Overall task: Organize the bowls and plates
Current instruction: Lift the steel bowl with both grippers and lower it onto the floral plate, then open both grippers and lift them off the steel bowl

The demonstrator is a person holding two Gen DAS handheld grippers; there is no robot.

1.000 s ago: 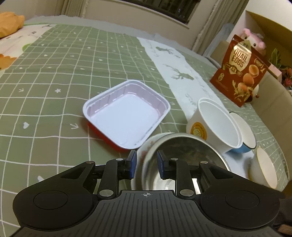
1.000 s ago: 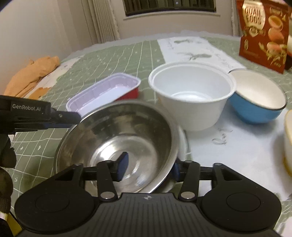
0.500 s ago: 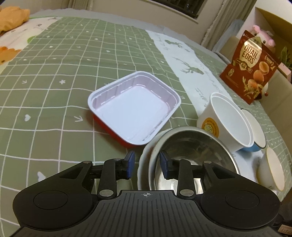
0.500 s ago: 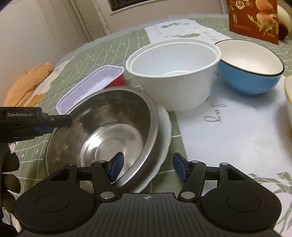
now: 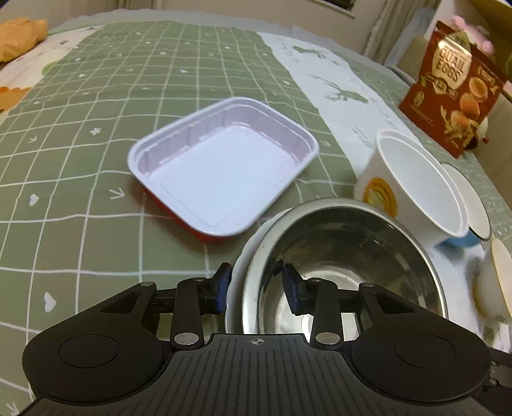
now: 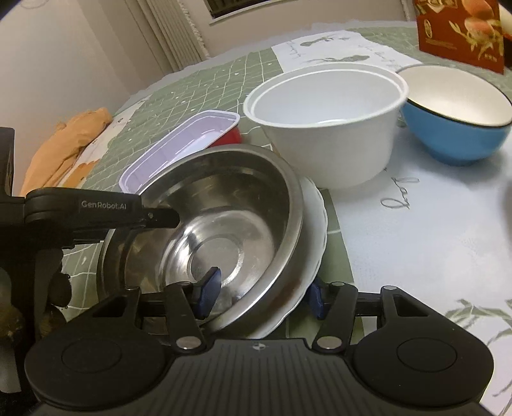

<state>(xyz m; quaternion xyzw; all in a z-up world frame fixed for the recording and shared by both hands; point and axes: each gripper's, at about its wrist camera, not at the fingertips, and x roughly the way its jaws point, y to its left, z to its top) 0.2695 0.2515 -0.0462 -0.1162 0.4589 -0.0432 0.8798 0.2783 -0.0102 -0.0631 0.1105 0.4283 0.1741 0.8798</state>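
A steel bowl [image 5: 345, 256] [image 6: 224, 217] sits in a white plate [image 5: 238, 265] [image 6: 315, 230]. My left gripper [image 5: 256, 284] is open, its jaws straddling the near rims of bowl and plate; it shows from the side in the right wrist view [image 6: 160, 217]. My right gripper [image 6: 262, 294] is open and straddles the stack's other rim, one finger inside the bowl, one outside the plate. A white paper bowl [image 5: 419, 182] [image 6: 326, 115], a blue bowl [image 5: 473, 211] [image 6: 454, 112] and a white-lined red tray [image 5: 220, 163] [image 6: 182, 147] stand nearby.
A cream bowl [image 5: 496, 281] sits at the right edge. A quail eggs box [image 5: 451, 86] [image 6: 460, 28] stands at the back right. An orange cloth [image 5: 19, 38] [image 6: 67, 140] lies far left on the green checked tablecloth [image 5: 96, 96].
The left gripper's jaws have opened wider around the rims. The right gripper has moved in, now straddling both bowl and plate rims. The stack seems to have shifted slightly.
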